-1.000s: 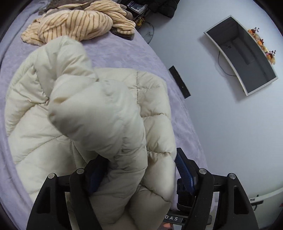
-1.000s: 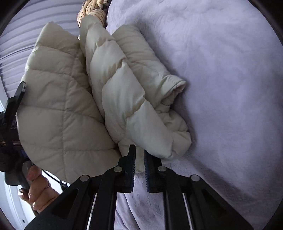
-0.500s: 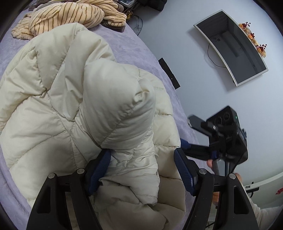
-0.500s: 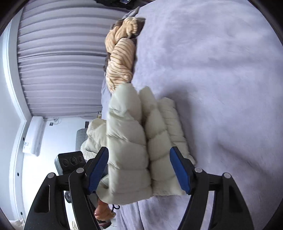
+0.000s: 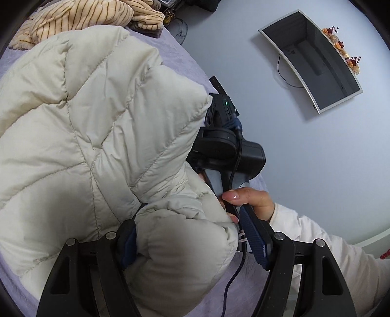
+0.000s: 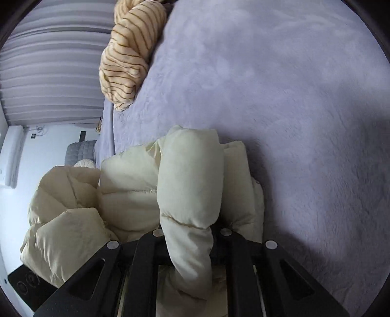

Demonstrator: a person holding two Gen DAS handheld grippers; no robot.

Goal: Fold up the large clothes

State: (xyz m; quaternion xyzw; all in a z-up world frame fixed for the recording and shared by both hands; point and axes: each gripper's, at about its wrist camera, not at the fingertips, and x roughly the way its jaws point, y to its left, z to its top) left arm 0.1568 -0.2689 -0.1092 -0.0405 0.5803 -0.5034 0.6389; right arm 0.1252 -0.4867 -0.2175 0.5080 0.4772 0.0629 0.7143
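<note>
A cream quilted puffer jacket (image 5: 80,126) lies bunched on the lilac bedspread (image 5: 185,70). My left gripper (image 5: 192,236) has its jaws wide apart with a bulky fold of the jacket between the blue pads (image 5: 253,237). The other gripper's body (image 5: 224,146) and the person's hand (image 5: 248,197) sit just beyond the jacket's right edge. In the right wrist view the jacket (image 6: 136,190) fills the lower middle, and my right gripper (image 6: 190,234) is closed in on a thick padded roll of it (image 6: 190,195); its pads are hidden by the fabric.
A tan striped garment (image 5: 80,17) lies heaped at the far end of the bed, and it also shows in the right wrist view (image 6: 129,53). A wall-mounted TV (image 5: 309,61) hangs beyond the bed's right side. Curtains (image 6: 48,73) and a grey chair (image 6: 80,153) stand past the bed edge.
The right gripper has gone from wide open in front of the jacket to closed on a padded roll. The left gripper stays open around the fold; the right hand moved in close beside it.
</note>
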